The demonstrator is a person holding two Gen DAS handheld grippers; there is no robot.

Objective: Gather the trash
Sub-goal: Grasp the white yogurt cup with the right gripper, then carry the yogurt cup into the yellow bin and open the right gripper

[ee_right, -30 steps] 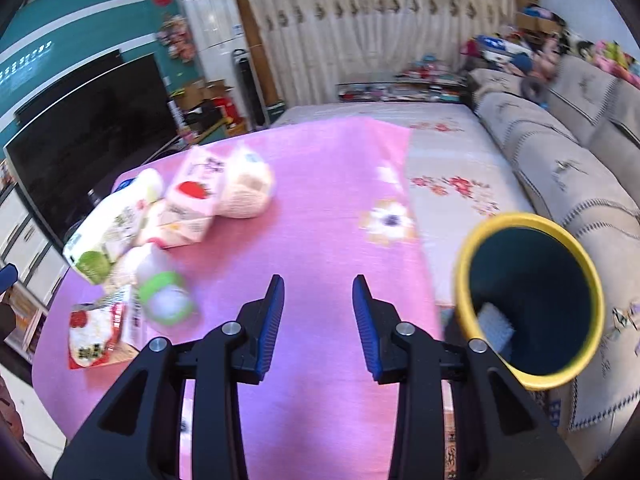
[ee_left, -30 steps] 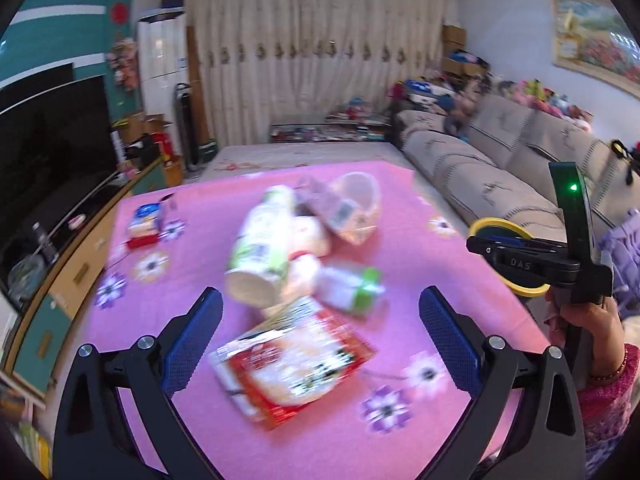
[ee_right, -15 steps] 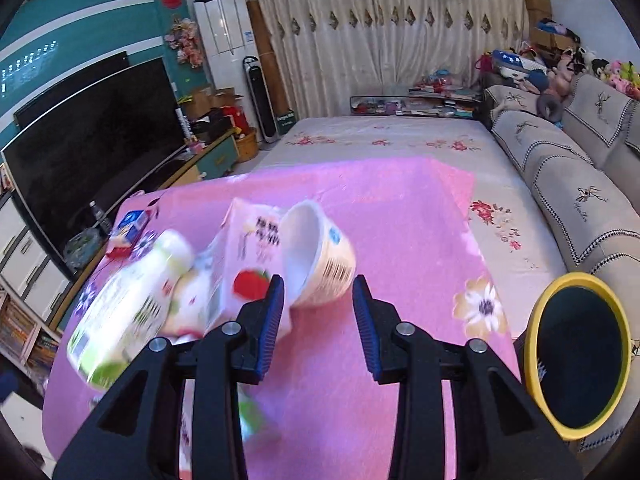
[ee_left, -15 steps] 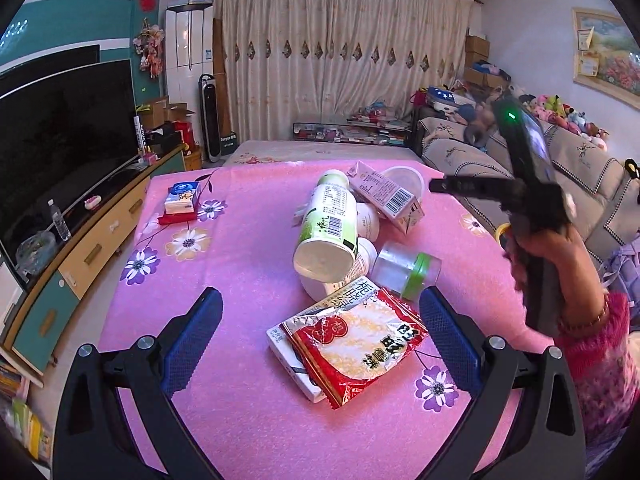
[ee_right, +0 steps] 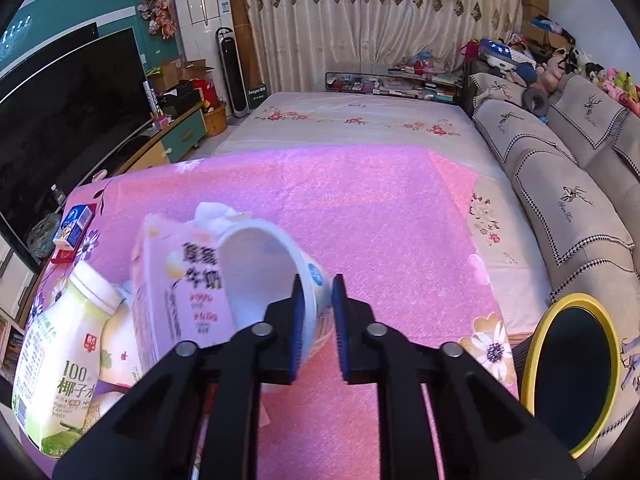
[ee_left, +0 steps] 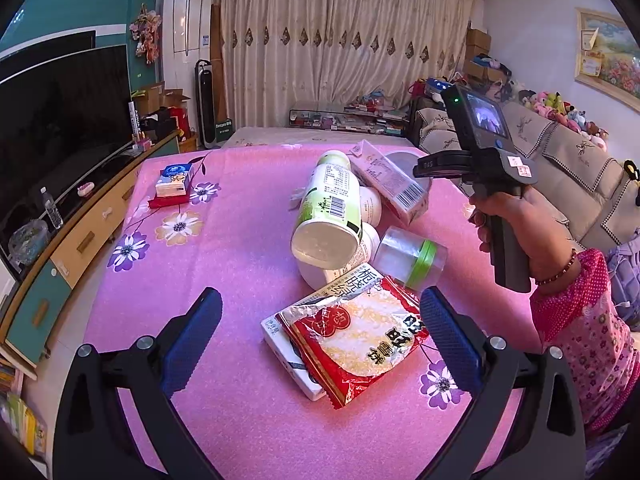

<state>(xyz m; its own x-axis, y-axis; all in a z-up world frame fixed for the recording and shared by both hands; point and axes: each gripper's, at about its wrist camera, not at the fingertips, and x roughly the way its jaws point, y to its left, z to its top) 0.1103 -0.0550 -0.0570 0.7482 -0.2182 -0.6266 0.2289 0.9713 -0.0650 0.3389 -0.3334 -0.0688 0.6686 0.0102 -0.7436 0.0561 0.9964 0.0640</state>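
Trash lies heaped on the pink table cover (ee_left: 240, 240): a green-and-white bottle (ee_left: 328, 208), a pink milk carton (ee_left: 390, 180), a clear jar with a green lid (ee_left: 412, 256) and a red snack packet (ee_left: 360, 340) on a white box (ee_left: 286, 340). My left gripper (ee_left: 320, 304) hangs open just above the packet, touching nothing. In the right wrist view a white paper cup (ee_right: 260, 272) lies on its side against the carton (ee_right: 180, 280). My right gripper (ee_right: 318, 308) is closing, one finger inside the cup's rim and one outside, pads on the wall.
A dark bin with a yellow rim (ee_right: 568, 376) stands on the floor off the table's right edge, beside a grey sofa (ee_right: 560, 184). A blue tissue pack (ee_left: 174, 178) sits at the table's far left. A TV (ee_left: 60, 120) on a low cabinet runs along the left wall.
The right gripper swung left from beside the bin to the paper cup, and its jaws narrowed onto the rim. The left gripper drifted a little closer to the red packet, still open.
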